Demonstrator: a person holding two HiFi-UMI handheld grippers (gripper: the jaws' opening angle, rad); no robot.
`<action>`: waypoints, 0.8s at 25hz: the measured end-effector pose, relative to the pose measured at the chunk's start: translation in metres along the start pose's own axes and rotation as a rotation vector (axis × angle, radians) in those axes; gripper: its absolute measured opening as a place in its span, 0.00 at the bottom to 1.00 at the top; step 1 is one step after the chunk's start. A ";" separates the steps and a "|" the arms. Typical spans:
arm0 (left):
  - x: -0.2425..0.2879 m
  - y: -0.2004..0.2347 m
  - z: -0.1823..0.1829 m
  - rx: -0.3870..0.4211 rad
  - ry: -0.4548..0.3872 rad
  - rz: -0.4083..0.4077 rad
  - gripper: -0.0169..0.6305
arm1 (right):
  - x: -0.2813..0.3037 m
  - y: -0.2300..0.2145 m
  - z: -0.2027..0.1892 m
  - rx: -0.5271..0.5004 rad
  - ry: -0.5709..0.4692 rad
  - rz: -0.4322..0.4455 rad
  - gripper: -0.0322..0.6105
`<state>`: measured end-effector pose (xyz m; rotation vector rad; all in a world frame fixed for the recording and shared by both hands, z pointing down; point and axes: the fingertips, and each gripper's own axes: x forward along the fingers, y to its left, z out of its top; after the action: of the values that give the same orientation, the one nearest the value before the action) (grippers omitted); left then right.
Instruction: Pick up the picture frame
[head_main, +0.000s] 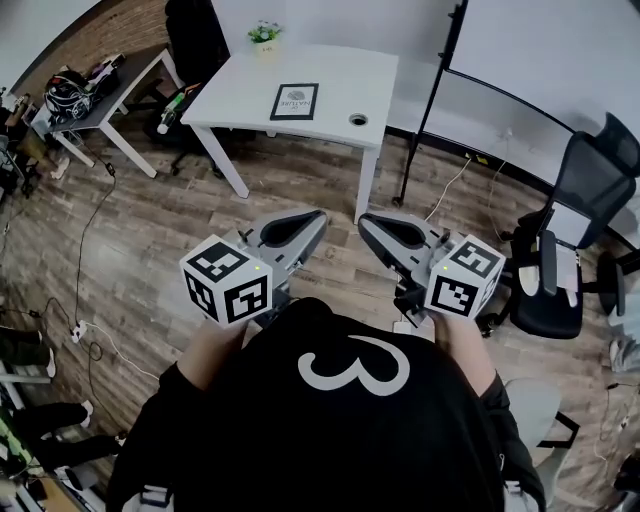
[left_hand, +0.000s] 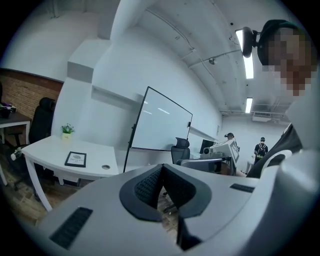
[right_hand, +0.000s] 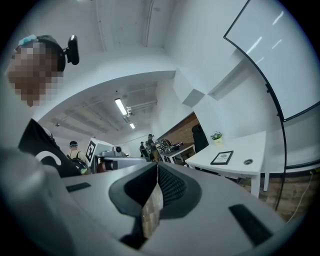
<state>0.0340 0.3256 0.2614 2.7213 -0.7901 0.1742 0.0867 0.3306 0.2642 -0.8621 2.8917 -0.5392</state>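
- two pairs of jaws, and both are pressed together with nothing held. the left gripper (left_hand: 162, 169) shows its ribbed pads meeting at the tip, with only floor visible through the slit lower down. the right gripper (right_hand: 157, 166) looks the same.
- both grippers are held side by side in front of the person's chest, tips angled toward each other and pointing ahead over the wooden floor (head_main: 200, 250).
- the picture frame (head_main: 295, 101) lies flat on the white table (head_main: 235, 95), well apart from both grippers, with a stretch of floor between them.
- it sits near the middle of the top, between a small potted plant (head_main: 264, 35) at the far edge and a round cable hole (head_main: 358, 119) to its right.
- step in hand, as i judge it: the very start. no reach is under way and the frame looks untouched.
- the next move calls for closing the gap to the table first, then parting the jaws of one gripper before it gets to the frame.
- because the frame lies flat, the jaws would probably need to come in low at one edge, or the second gripper would have to tip it up to give a grip.
- a whiteboard (head_main: 540, 60) on its stand and an office chair (head_main: 575, 200) stand off to the right, clear of the straight path to the table.
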 end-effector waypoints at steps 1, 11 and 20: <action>0.000 0.000 -0.001 -0.002 0.002 0.002 0.05 | 0.000 -0.001 0.000 0.003 -0.001 0.000 0.09; 0.009 0.040 -0.012 -0.077 0.022 0.041 0.05 | 0.024 -0.040 -0.005 0.017 0.046 -0.018 0.09; 0.046 0.084 -0.002 -0.105 0.041 0.004 0.05 | 0.042 -0.086 0.001 0.057 0.054 -0.071 0.09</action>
<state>0.0270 0.2359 0.2935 2.6095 -0.7710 0.1837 0.0960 0.2403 0.2950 -0.9598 2.8872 -0.6582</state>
